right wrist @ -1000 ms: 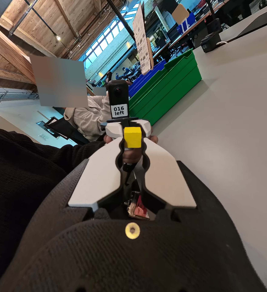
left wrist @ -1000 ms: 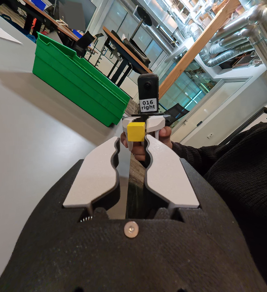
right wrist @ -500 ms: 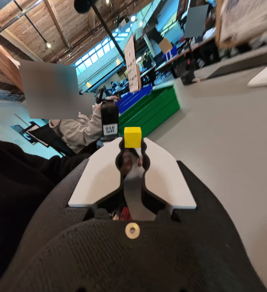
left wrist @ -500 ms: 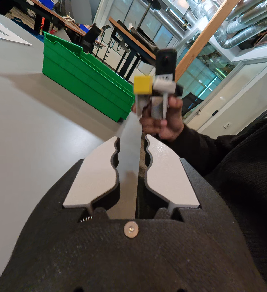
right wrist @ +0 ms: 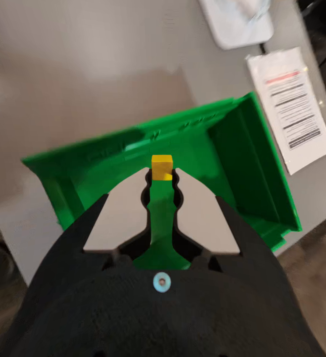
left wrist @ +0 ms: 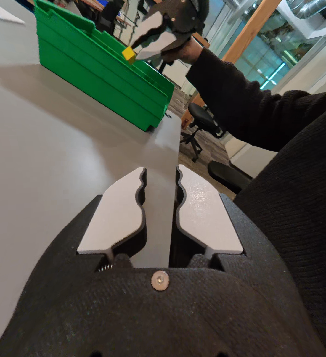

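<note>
Fingers of the right tool (right wrist: 162, 170) pinch a small yellow cube (right wrist: 161, 167) at their tips, poised above the open green bin (right wrist: 251, 173), apparently clear of its floor. Beside the bin lies a printed sheet (right wrist: 291, 108). Well short of the bin, over the grey counter (left wrist: 42, 154), the left tool (left wrist: 160, 171) sits parted and empty.

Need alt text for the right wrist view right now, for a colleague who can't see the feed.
The right gripper pinches a small yellow cube at its fingertips, looking down into an open green bin on a grey table. A printed paper sheet lies beside the bin; the image is motion-blurred.
</note>
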Available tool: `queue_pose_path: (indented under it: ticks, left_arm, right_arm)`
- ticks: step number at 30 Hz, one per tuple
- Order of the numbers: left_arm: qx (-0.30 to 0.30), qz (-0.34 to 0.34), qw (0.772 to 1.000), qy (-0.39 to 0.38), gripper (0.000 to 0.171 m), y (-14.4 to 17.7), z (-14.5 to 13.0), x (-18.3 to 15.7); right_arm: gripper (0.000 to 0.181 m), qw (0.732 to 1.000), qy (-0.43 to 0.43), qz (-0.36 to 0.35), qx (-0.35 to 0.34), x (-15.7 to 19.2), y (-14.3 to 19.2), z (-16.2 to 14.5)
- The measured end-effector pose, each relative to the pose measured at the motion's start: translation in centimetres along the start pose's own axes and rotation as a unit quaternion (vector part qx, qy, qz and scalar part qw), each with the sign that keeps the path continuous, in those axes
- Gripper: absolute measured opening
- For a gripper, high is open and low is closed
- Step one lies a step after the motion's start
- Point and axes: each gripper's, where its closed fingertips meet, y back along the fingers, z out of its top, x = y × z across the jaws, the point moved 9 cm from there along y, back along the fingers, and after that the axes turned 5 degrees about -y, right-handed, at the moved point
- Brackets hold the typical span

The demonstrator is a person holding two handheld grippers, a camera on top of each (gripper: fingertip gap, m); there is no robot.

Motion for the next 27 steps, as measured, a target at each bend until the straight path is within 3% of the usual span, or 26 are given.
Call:
queue_pose_path:
  ticks: [4, 10, 18, 27]
  left_arm:
    - [-0.034, -0.017, 0.997, 0.064, 0.027, -0.6, 0.0, 0.6]
    - [-0.078, 0.010, 0.990, 0.121, 0.026, -0.6, 0.8, 1.6]
    - [-0.028, 0.019, 0.994, 0.103, 0.027, -1.6, 0.6, 1.3]
    - [-0.023, 0.009, 0.994, 0.110, 0.026, -2.2, 0.6, 1.4]
  right_arm:
    - [0.021, 0.987, 0.101, 0.043, 0.118, 0.5, -3.8, -1.2]
    - [0.021, 0.966, 0.165, 0.104, 0.170, 1.0, -8.0, -1.5]
    - [0.021, 0.968, 0.166, 0.123, 0.146, 0.4, -9.6, -0.5]
    - [0.021, 0.970, 0.145, 0.137, 0.136, 0.3, -10.1, -0.5]
